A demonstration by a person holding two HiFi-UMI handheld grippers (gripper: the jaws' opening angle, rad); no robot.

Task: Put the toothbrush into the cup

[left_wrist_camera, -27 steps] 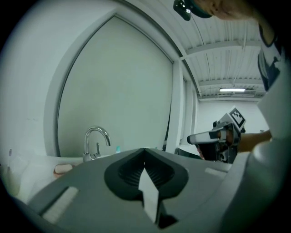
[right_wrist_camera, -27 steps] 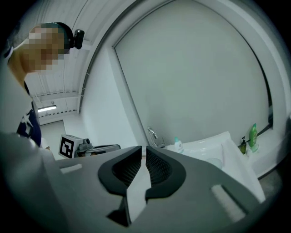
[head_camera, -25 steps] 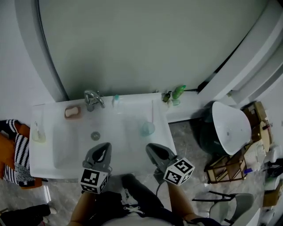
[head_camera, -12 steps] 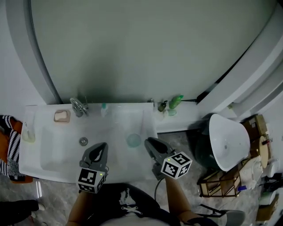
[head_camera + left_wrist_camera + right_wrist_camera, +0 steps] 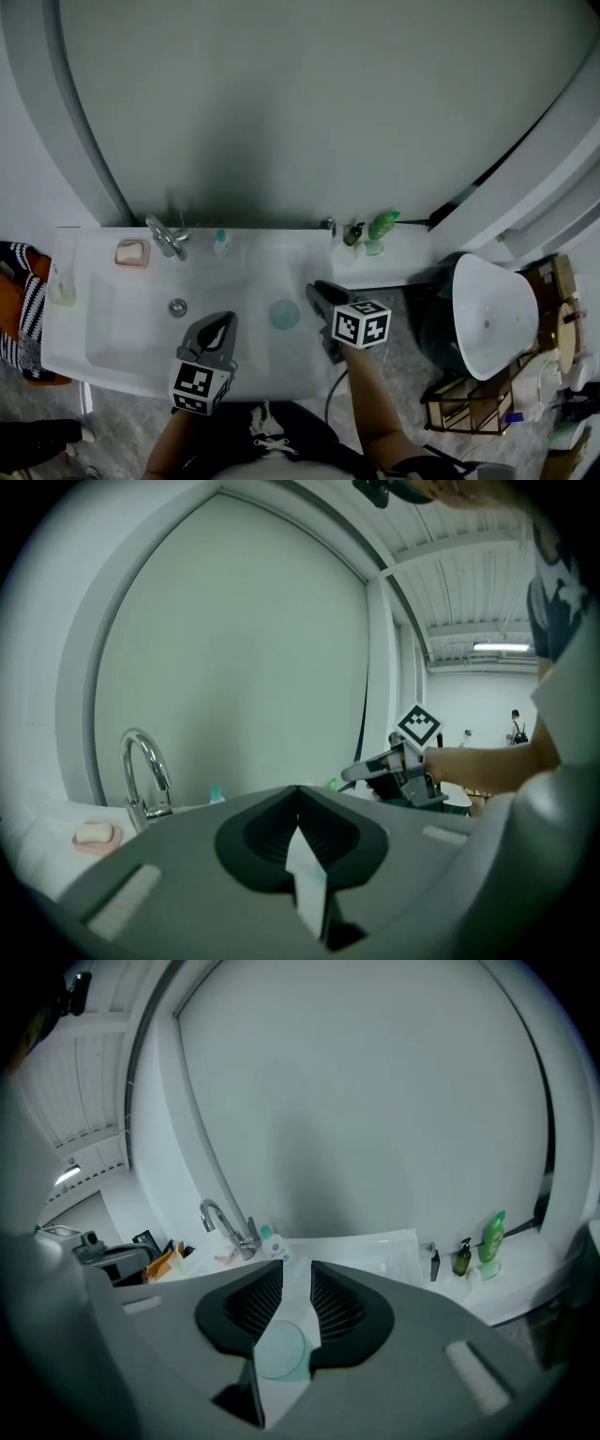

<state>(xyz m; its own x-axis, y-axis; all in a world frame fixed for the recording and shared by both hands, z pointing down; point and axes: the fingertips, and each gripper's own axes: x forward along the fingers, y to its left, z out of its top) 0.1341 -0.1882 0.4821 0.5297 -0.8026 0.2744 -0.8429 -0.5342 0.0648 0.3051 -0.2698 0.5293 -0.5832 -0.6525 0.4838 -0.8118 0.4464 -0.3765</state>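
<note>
A pale green see-through cup stands on the white sink's right part, empty as far as I can see. My right gripper hovers just right of the cup; its jaws are opening, with a clear gap and nothing pressed between the pads. In the right gripper view the cup shows through that gap, low down. My left gripper hangs over the sink's front, left of the cup, its tips meeting and nothing held. I cannot pick out the toothbrush in any view.
A chrome faucet, a soap dish and a small teal-capped bottle line the sink's back. A green bottle and dark pump bottle stand on the ledge. A white bin sits at the right.
My right gripper has moved forward over the sink's front rim to the cup's right side. The left gripper shifted a little toward the basin.
</note>
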